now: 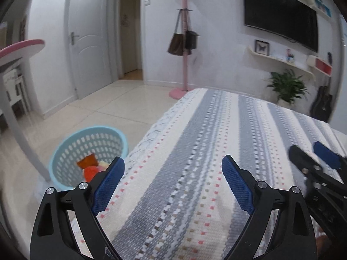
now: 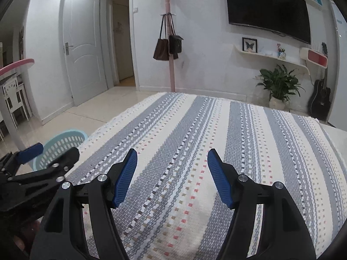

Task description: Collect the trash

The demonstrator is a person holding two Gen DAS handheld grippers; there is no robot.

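A light blue perforated basket (image 1: 71,149) stands on the floor left of the bed and holds orange, red and pale trash pieces (image 1: 90,166). Its rim also shows in the right wrist view (image 2: 63,139). My left gripper (image 1: 173,166) is open and empty over the striped bedspread (image 1: 206,151), near the bed's left edge. My right gripper (image 2: 172,160) is open and empty over the bedspread (image 2: 216,130). Each gripper shows in the other's view: the right one (image 1: 312,153) and the left one (image 2: 52,150).
A pink coat stand with bags (image 2: 171,43) stands beyond the bed. A potted plant (image 2: 277,86), a guitar (image 2: 319,99), wall shelves and a TV (image 2: 266,8) line the far wall. A pink-edged table (image 1: 19,47) with a grey leg stands left of the basket.
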